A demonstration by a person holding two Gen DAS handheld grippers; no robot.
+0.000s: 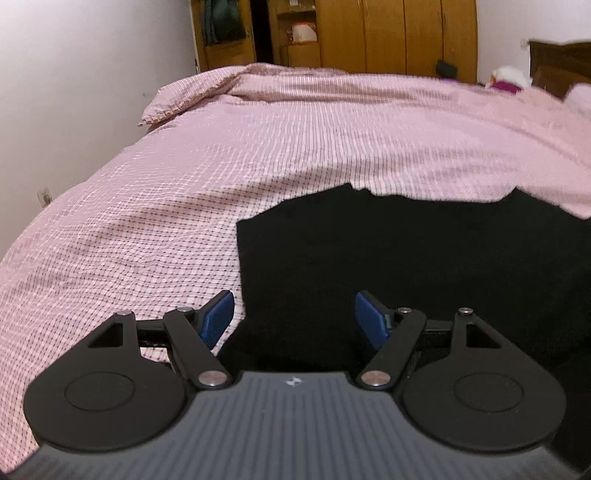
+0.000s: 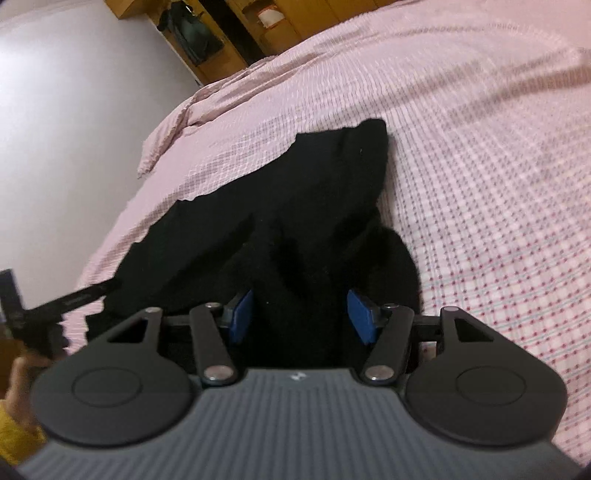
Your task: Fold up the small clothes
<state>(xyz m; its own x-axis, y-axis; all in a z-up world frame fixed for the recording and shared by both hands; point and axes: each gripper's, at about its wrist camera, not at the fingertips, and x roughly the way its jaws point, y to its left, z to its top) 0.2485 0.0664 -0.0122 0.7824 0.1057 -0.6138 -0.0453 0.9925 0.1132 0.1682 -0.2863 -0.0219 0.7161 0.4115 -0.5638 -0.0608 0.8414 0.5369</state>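
Observation:
A black garment (image 1: pixel 406 266) lies spread on the pink checked bedspread (image 1: pixel 147 229). My left gripper (image 1: pixel 294 315) hovers over the garment's left edge. It is open, its blue pads (image 1: pixel 218 317) are wide apart and nothing is pinched between them. In the right wrist view the same garment (image 2: pixel 325 192) stretches away in rumpled folds. My right gripper (image 2: pixel 301 317) is open, with a raised ridge of the black cloth between its blue pads (image 2: pixel 360 317). The pads do not clamp the cloth. The other gripper (image 2: pixel 22 314) shows blurred at the left edge, held by a hand (image 2: pixel 16 373) with a yellow sleeve.
A white wall (image 1: pixel 74 92) runs along the bed's left side. Wooden wardrobes (image 1: pixel 388 33) stand beyond the far end. A dark headboard (image 1: pixel 561 62) and a white and purple soft toy (image 1: pixel 506 79) sit at the far right. A bunched fold of bedspread (image 1: pixel 177 99) lies at the far left.

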